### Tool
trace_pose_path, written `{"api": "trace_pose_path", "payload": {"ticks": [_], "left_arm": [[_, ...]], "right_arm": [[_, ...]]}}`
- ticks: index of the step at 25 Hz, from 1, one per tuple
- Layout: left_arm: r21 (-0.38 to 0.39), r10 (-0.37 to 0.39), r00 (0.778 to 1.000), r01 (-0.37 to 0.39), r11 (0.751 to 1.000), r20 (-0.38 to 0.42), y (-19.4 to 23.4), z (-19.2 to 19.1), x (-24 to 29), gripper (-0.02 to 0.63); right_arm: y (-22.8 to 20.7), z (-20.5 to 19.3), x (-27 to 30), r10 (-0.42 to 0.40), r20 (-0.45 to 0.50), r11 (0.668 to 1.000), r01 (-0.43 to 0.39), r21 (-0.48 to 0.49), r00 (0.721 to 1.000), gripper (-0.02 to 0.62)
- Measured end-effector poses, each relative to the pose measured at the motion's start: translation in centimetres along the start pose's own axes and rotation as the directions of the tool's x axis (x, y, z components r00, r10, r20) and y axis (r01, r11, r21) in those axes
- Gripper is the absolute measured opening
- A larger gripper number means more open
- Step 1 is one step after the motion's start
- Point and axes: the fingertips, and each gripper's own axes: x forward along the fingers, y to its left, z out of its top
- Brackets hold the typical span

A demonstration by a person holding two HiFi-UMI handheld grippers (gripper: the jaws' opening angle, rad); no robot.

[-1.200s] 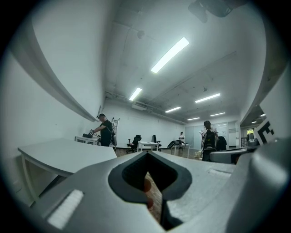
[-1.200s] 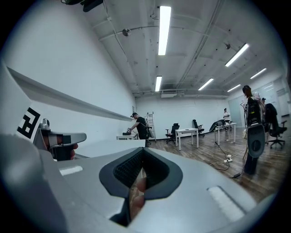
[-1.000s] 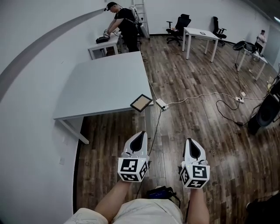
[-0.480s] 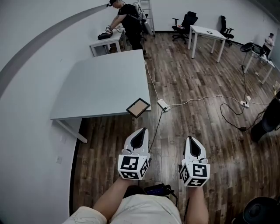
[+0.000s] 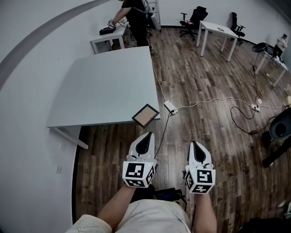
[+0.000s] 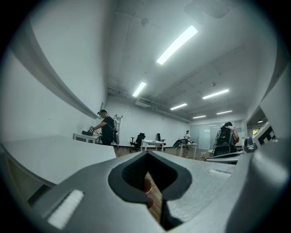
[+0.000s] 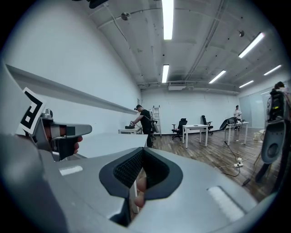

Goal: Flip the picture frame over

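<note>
Picture frame [image 5: 145, 115] lies flat at the near right corner of the grey table [image 5: 104, 86], turned at an angle to the edges, with its dark rim around a tan panel that faces up. Its nearest corner seems to reach just past the table's near edge. Nothing touches it.

Both tools are held low, nearer than the table and above the wooden floor [image 5: 209, 95], well apart from the frame. The left gripper [image 5: 145, 138] points toward the table's near right corner. In the left gripper view its jaws are pressed together at the tips [image 6: 148, 182] with nothing between them; only floor shows through the dark recess where they meet. The right gripper [image 5: 196, 145] is just to the right of it, level with it, and its own view shows the jaws closed on each other in the same way [image 7: 138, 182], holding nothing.

On the floor to the right of the frame lies a white power strip [image 5: 169, 108], with a cable [image 5: 213, 101] running off to the right. At the far end of the room a person in dark clothes [image 5: 135, 13] bends over a small table [image 5: 109, 38], and a white desk [image 5: 217, 30] with office chairs stands to the far right.
</note>
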Motion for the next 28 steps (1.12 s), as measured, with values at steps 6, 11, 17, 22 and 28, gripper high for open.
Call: {"api": "trace_pose_path", "payload": {"ticks": [6,11,17,22,28], "left_arm": [[-0.022,-0.039,0.999,0.038,0.999,-0.019,4.5,0.0,4.2,0.000],[-0.050,-0.069,0.997,0.067,0.997,-0.040,7.5,-0.5,7.1,0.000],[-0.075,-0.086,0.992,0.079,0.994,-0.090,10.1,-2.6,8.1,0.000],[-0.138,-0.079,0.985,0.058,0.989,-0.154,11.1,-5.6,8.4,0.000],[-0.400,-0.068,0.966,-0.037,0.916,-0.247,13.4,-10.9,8.5,0.000]], "right_arm": [[1.6,1.4,5.8,-0.028,-0.009,1.000,0.028,-0.005,1.000,0.026],[2.5,1.5,9.4,-0.057,-0.035,0.998,0.057,-0.006,0.998,0.026],[4.6,-0.1,12.3,-0.056,-0.092,0.998,0.055,-0.007,0.994,0.026],[5.8,-1.8,14.3,-0.019,-0.136,1.000,0.019,0.002,0.991,0.026],[6.1,-3.5,16.2,0.007,-0.169,1.000,-0.003,0.020,0.986,0.026]]}}
